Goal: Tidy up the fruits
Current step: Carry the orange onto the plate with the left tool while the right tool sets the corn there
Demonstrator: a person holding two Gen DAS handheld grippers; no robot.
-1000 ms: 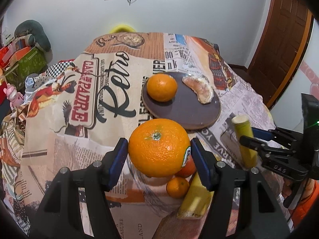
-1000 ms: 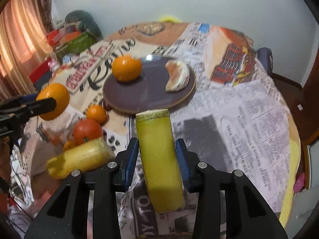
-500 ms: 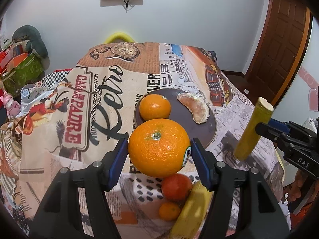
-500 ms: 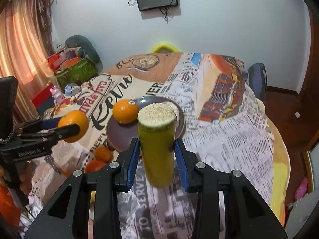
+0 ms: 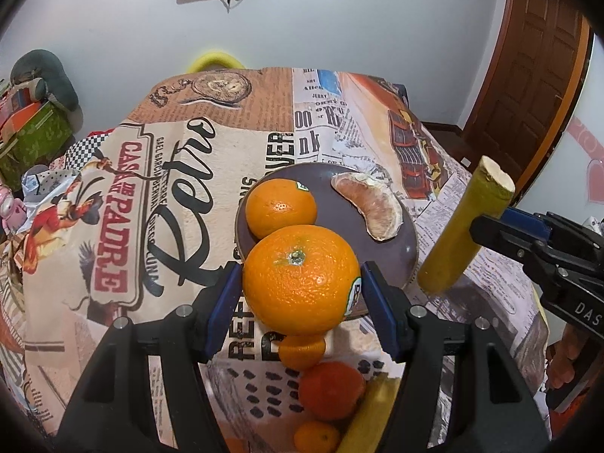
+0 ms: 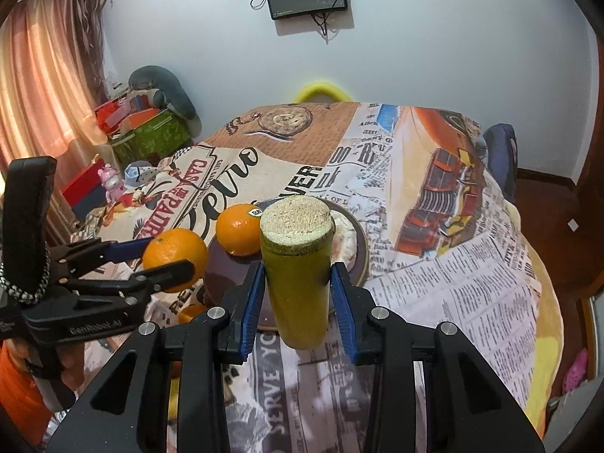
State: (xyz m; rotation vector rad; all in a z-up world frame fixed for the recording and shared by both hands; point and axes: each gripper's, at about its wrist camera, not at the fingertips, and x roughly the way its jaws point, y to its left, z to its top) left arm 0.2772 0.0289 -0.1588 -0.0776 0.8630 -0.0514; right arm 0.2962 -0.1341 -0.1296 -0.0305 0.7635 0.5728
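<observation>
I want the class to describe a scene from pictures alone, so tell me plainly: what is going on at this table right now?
A person is sorting fruit with a handheld tool in each hand. The left tool is shut on a large orange, held in the air near the dark plate. The right tool is shut on a yellow-green cut stalk, also lifted. On the plate lie a second orange and a peeled fruit segment. More small fruit waits on the printed tablecloth.

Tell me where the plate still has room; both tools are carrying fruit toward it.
On the plate, the free patch lies between the orange and the peeled segment, widening toward the near rim. The tablecloth right of the plate is bare. Crowded: the near edge, with small oranges.
</observation>
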